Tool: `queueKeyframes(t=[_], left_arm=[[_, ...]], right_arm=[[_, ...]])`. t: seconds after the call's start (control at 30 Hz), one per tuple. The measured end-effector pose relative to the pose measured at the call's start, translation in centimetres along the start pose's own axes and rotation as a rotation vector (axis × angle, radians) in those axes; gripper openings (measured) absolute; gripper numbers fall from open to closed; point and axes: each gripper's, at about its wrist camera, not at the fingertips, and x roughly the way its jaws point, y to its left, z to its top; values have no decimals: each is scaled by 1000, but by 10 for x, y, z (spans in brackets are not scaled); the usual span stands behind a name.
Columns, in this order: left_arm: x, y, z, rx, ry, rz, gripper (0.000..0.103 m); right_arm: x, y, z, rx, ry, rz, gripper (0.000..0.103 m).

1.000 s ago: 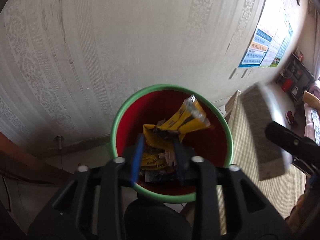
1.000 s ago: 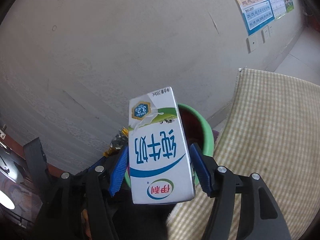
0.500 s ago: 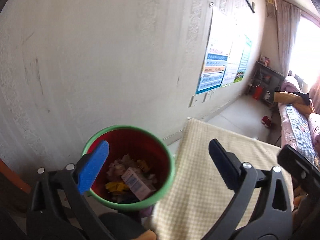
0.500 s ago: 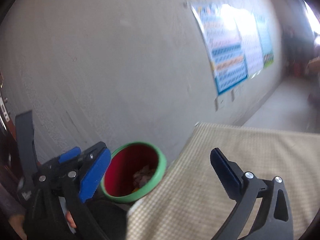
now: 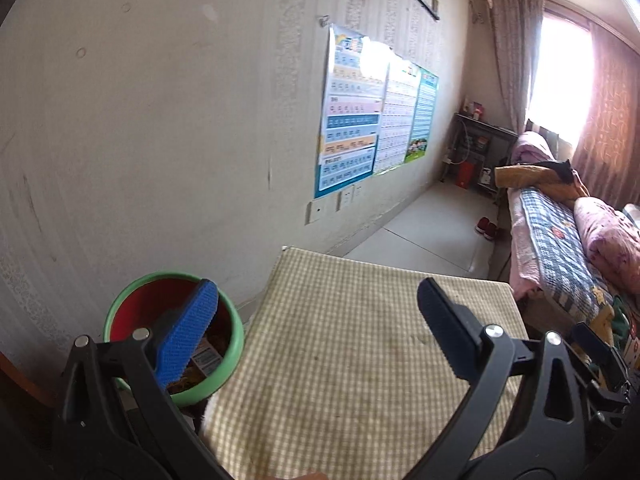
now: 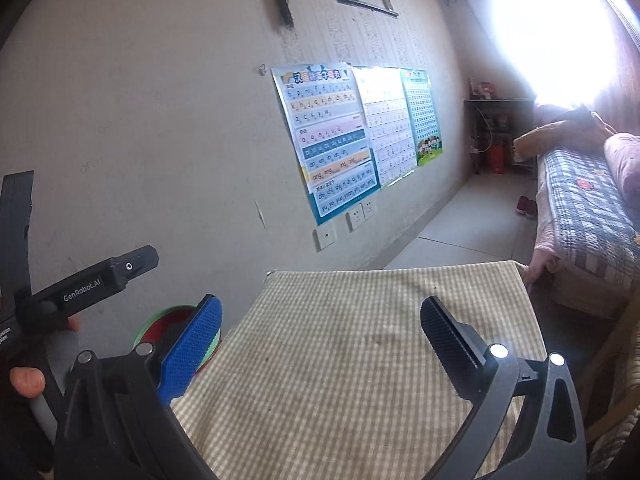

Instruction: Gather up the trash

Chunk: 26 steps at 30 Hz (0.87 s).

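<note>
Both the left gripper (image 5: 318, 320) and the right gripper (image 6: 320, 330) now stand released and empty over the bare checked counter (image 5: 360, 340), their trash dropped into the green-rimmed bin (image 5: 234, 344) beside it, so collection looks nearly finished.

Table top: the checked tablecloth (image 5: 352, 344) lies bare, open to passage.
Left edge: the green-rimmed bin (image 5: 228, 356) stands just beside the table, wrappers inside.
Behind: the wall (image 5: 160, 140) closes off that side.
Right: the bed (image 5: 560, 248) stands near.
</note>
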Motion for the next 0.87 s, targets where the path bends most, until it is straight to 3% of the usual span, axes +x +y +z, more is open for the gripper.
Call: queueKeyframes(t=[0.47,0.6,0.77,0.87], left_arm=[[-8,-20,-6,31,-4,0,98],[-7,-13,-13,24,-4,13,98],[4,9,-29,-27,58,-4,98],[11,26,-38,-75,88,3,98]], right_arm=[[-9,-12,-8,23,17,-44,97],[18,-35,-29,44,136,-119,96],[80,-92,-87,43,379,-292,96],[97,-117,-111,47,417,-373,96]])
